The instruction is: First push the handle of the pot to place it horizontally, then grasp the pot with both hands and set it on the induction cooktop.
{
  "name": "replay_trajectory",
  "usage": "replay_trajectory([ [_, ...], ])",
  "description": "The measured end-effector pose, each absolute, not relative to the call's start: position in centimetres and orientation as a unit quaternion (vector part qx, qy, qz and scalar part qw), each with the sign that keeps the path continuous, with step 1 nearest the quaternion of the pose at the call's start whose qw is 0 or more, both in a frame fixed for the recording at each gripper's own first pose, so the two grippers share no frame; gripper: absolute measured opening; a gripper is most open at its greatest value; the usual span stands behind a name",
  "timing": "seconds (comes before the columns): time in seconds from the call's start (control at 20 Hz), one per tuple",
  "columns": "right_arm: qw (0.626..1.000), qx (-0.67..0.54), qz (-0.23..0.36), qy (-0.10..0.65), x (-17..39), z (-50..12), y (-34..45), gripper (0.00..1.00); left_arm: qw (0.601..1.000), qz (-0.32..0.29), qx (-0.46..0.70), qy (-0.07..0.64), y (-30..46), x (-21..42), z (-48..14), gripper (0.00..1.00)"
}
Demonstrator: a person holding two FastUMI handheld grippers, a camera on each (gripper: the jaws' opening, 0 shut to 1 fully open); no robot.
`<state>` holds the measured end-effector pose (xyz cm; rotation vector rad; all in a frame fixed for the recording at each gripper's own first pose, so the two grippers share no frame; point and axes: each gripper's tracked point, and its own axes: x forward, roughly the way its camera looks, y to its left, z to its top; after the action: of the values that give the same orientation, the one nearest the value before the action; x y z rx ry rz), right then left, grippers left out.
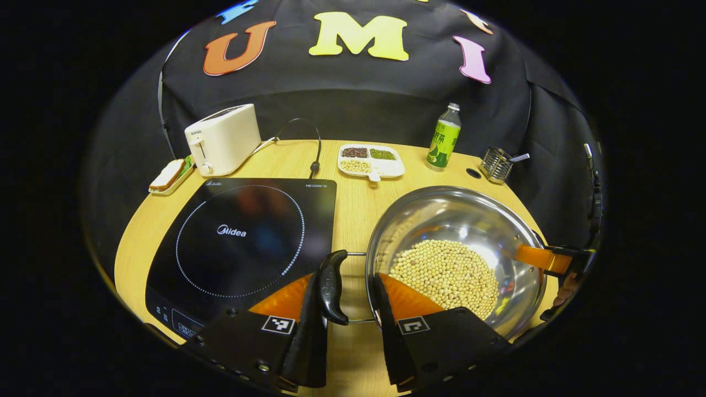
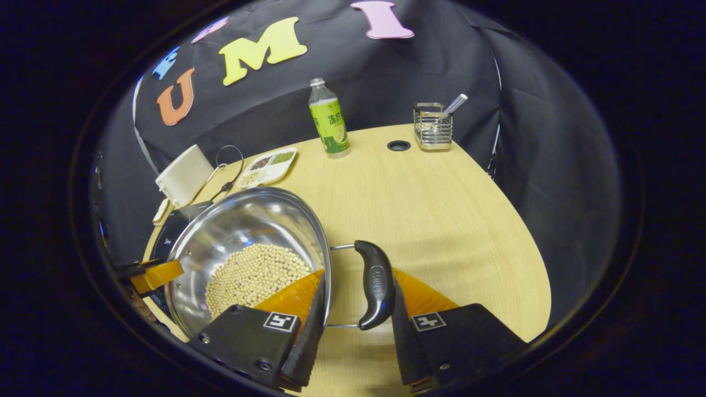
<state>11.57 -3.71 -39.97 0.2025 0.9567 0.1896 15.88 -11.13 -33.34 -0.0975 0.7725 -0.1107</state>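
In the left gripper view, a sandwich on a small tray (image 1: pixel 168 176) lies at the desk's (image 1: pixel 358 209) far left edge, with a white toaster (image 1: pixel 222 139) just behind it. The black cooktop (image 1: pixel 242 248) covers the left half of the desk, its long side running toward the near edge. Behind it, near the far edge, sit a divided dish of beans (image 1: pixel 370 160), a green bottle (image 1: pixel 443 138) and a wire holder (image 1: pixel 496 164).

The steel pot (image 1: pixel 458 259), holding pale beans, rests on the desk just right of the cooktop, not on it. Its two black handles lie level, one on each side, so the pot's long axis runs left to right across the desk.

The left gripper (image 1: pixel 348 300) has its fingers set wide, straddling the left handle (image 1: pixel 332 286) and the pot's rim; one finger lies beside the handle, the other reaches inside the pot, and a firm pinch cannot be confirmed.

In the right gripper view, the right gripper (image 2: pixel 356 300) likewise straddles the rim and the right handle (image 2: pixel 376 284), fingers wide; whether both press cannot be told.
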Motion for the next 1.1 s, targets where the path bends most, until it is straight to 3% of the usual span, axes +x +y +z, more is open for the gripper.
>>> replay_trajectory([
  [0.85,0.906,0.108,0.081,0.401,0.4,-30.1,-5.7,0.61,0.953,-0.077,-0.046,0.289,-9.6,5.0,-24.4,0.53],
  [0.9,0.906,0.107,0.083,0.401,-0.2,-29.9,-5.6,0.61,0.954,-0.076,-0.046,0.287,-9.3,4.5,-24.2,0.63],
  [0.95,0.906,0.107,0.084,0.4,-0.7,-29.6,-5.4,0.61,0.955,-0.076,-0.047,0.285,-9.0,3.9,-24.0,0.63],
  [1.0,0.907,0.107,0.086,0.398,-1.2,-29.3,-5.2,0.61,0.956,-0.074,-0.047,0.281,-8.7,3.3,-23.7,0.53],
  [1.1,0.909,0.106,0.09,0.394,-1.9,-28.7,-4.7,0.61,0.958,-0.071,-0.048,0.274,-7.9,2.5,-23.2,0.52],
])
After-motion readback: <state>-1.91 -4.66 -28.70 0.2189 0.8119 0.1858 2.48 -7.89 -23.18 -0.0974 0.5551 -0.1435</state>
